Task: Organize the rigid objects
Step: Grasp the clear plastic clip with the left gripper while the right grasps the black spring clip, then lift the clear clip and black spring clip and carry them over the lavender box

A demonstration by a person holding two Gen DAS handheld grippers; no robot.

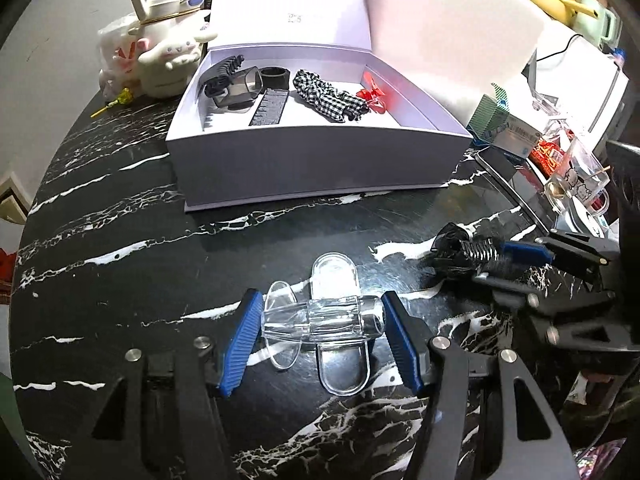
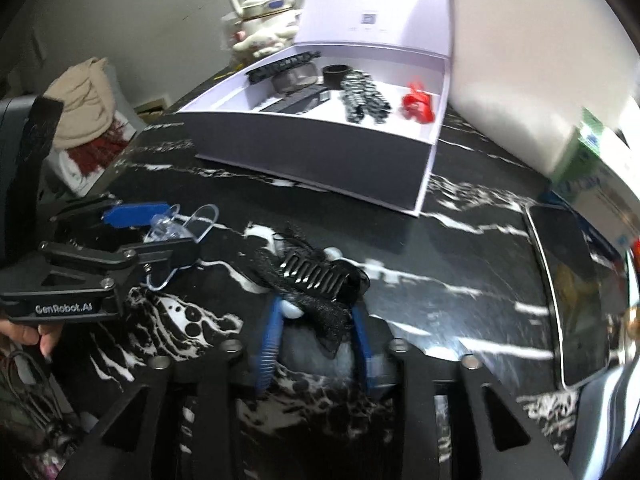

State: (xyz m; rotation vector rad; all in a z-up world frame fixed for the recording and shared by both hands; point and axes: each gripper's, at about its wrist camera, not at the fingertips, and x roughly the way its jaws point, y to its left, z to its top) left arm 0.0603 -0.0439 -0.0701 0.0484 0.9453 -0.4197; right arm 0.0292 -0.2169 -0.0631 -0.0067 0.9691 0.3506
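Box (image 1: pixel 320 160) with scrunchie (image 1: pixel 326 96), red clip (image 1: pixel 372 94)

A clear plastic hair clip (image 1: pixel 324 320) is seen lying flat on the marble; a black toothed hair clip (image 2: pixel 316 280) is seen nearby, tilted.

Left gripper (image 1: pixel 322 330) fingers spread wide, right gripper (image 2: pixel 316 320) fingers clamped

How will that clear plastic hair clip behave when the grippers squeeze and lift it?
The clear hair clip looks like hard, glossy plastic, so it will probably stay stiff but may slip against the left gripper pads. Its thin, see-through walls suggest it is light. The rounded middle barrel might let it twist or roll on the marble table if nudged.
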